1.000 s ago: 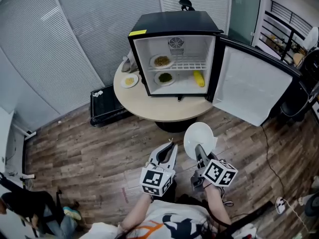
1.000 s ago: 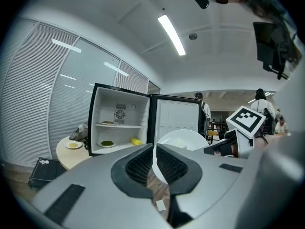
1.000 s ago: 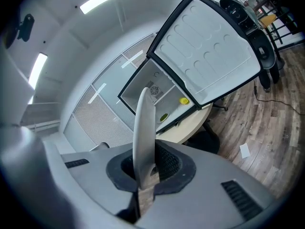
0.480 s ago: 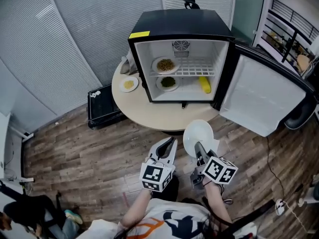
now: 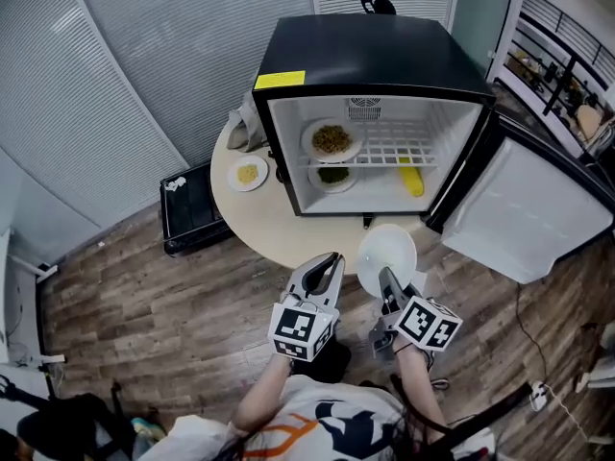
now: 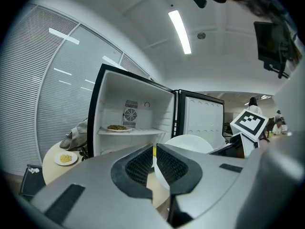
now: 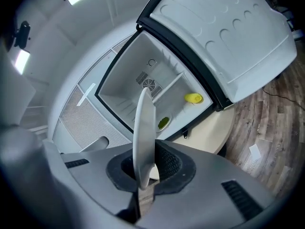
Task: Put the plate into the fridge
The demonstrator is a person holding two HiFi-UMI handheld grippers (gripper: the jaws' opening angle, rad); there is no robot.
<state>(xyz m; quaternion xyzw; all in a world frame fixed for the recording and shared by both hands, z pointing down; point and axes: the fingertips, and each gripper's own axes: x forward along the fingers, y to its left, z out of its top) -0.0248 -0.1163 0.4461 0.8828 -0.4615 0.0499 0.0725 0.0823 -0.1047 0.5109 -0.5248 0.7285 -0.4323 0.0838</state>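
A: Way into fridge (image 5: pixel 375 56)?
B: door (image 5: pixel 538 209) swung wide, mouth unblocked. Right of wire shelf (image 5: pixel 399 144) bare; food plate (image 5: pixel 332 140) fills left. Below: green dish (image 5: pixel 333 175), yellow item (image 5: pixel 411 176).

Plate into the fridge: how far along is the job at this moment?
Done: fridge door open; white plate gripped on edge in the right tongs. In hand: plate held in front of the fridge, not yet inside. Left: set it inside and release.

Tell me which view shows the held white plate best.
Head view: the plate shows nearly its whole round face. Right gripper view: edge-on between the jaws. Left gripper view: only its upper part.
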